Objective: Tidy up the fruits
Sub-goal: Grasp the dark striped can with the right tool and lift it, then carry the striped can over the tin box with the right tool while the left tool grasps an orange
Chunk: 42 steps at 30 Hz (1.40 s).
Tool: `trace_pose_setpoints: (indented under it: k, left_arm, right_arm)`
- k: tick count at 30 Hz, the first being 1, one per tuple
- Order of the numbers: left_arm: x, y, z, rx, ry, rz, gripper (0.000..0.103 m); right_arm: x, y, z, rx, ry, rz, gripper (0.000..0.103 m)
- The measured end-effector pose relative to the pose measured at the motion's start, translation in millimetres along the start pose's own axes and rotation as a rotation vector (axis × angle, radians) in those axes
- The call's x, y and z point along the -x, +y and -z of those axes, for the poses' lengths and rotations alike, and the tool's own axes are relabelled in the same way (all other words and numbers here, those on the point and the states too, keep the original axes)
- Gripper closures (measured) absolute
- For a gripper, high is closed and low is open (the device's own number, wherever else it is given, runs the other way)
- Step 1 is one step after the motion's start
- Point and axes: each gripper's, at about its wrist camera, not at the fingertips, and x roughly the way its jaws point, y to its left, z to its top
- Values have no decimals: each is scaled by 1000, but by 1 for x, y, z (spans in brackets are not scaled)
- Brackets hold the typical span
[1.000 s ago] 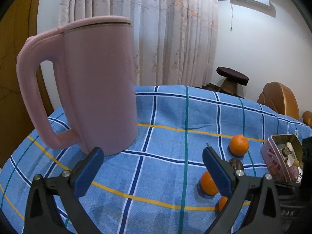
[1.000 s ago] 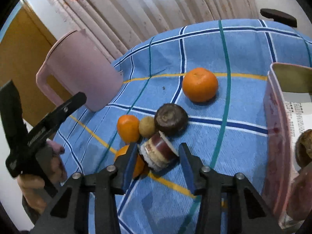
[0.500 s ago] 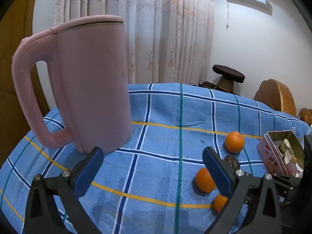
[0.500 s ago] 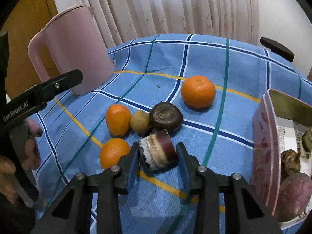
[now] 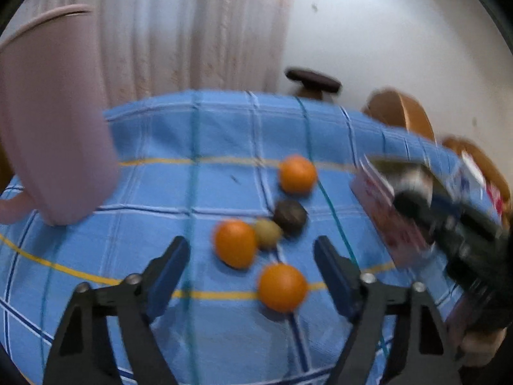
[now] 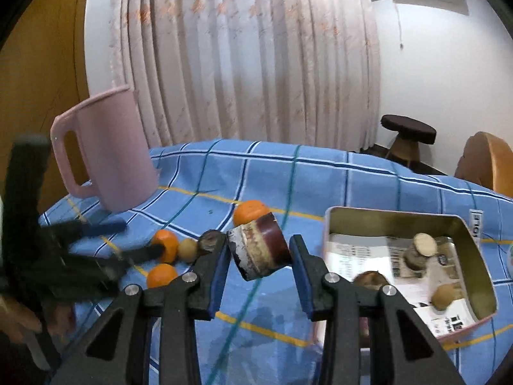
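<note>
My right gripper (image 6: 260, 258) is shut on a dark red and white cut fruit piece (image 6: 259, 248), held above the blue checked cloth just left of the open pink tin (image 6: 397, 216). The tin holds several fruits on paper. My left gripper (image 5: 250, 260) is open and empty, low over the cloth. Between its fingers lie two oranges (image 5: 235, 243) (image 5: 282, 287), with a small tan fruit (image 5: 267, 233), a dark brown fruit (image 5: 290, 216) and a third orange (image 5: 297, 174) beyond. The left wrist view is blurred.
A tall pink jug (image 6: 109, 157) stands at the back left of the table (image 6: 320, 179). Curtains, a dark stool (image 6: 408, 128) and wooden chairs are behind the table. The tin also shows in the left wrist view (image 5: 394, 221), at the right.
My right gripper has lifted the cut fruit piece off the cloth and swung right toward the tin. My left gripper has swung right from the jug to the oranges.
</note>
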Motion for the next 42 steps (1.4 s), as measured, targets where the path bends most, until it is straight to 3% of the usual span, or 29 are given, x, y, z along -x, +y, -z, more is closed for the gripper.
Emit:
trace_pose_setpoints:
  k: [6, 9, 11, 13, 20, 26, 30, 34, 42]
  left_arm:
    - [-21, -19, 12, -44, 77, -4, 33]
    - [-25, -21, 15, -66, 76, -47, 37]
    - [-27, -19, 15, -77, 67, -73, 50]
    - [-26, -15, 15, -67, 66, -49, 63]
    - [-20, -9, 11, -46, 42, 19, 64]
    - [7, -8, 3, -15, -128, 75, 63]
    - [11, -12, 1, -3, -194, 57, 64]
    - [7, -23, -1, -21, -196, 27, 63]
    - [4, -64, -14, -33, -225, 73, 63]
  right_arm:
    - [4, -9, -3, -34, -7, -7, 63]
    - [5, -7, -1, -35, 3, -16, 63]
    - [6, -7, 0, -28, 2, -14, 63]
    - [8, -7, 0, -22, 6, -13, 63]
    - [11, -18, -1, -57, -10, -14, 63]
    - [26, -32, -4, -74, -56, -3, 63]
    - [35, -49, -7, -98, -77, 22, 63]
    - [41, -74, -7, -129, -90, 67, 63]
    - [52, -130, -9, -187, -107, 163, 63]
